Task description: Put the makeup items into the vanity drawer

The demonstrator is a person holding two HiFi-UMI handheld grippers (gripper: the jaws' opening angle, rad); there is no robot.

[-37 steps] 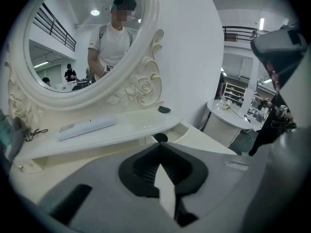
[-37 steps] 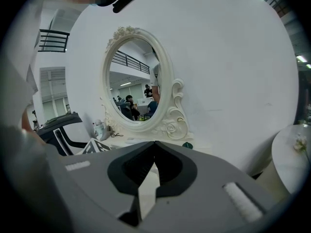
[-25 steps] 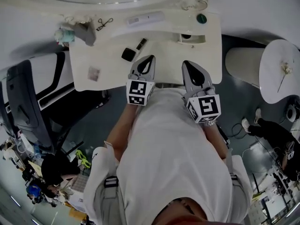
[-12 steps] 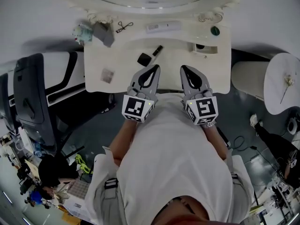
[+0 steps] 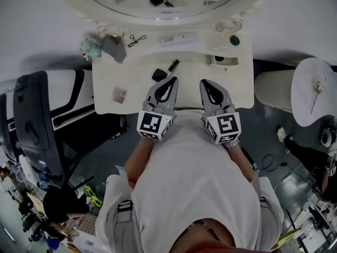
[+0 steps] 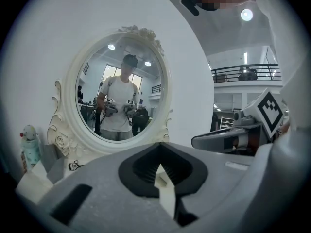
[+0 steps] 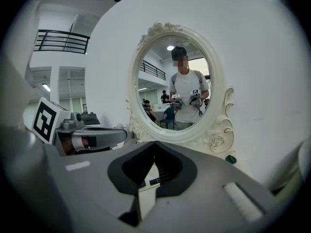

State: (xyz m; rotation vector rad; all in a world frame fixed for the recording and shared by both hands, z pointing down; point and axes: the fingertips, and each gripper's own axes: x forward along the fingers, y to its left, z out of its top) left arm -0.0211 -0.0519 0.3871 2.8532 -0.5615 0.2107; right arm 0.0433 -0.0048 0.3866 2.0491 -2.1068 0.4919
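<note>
On the white vanity top (image 5: 210, 88) lie a black compact (image 5: 159, 75), a black tube (image 5: 173, 65), an eyelash curler (image 5: 136, 39), a long white tube (image 5: 179, 38) and a small square palette (image 5: 119, 94). My left gripper (image 5: 171, 81) and right gripper (image 5: 204, 83) hover side by side over the front edge of the vanity top, both shut and empty. The left tip is just right of the compact. Both gripper views face the oval mirror (image 6: 119, 86) (image 7: 177, 86), with shut jaws (image 6: 158, 149) (image 7: 154, 147) low in each. No drawer is seen open.
A small white box with a dark opening (image 5: 225, 59) and a green-capped item (image 5: 235, 40) sit at the back right. A grey box (image 5: 114, 48) and a little figurine (image 5: 88, 46) stand at the back left. A dark chair (image 5: 31, 125) is left, a round white table (image 5: 316, 88) right.
The head view has shifted, so the vanity sits more centred. Both grippers have drawn closer together over the front edge and stayed shut.
</note>
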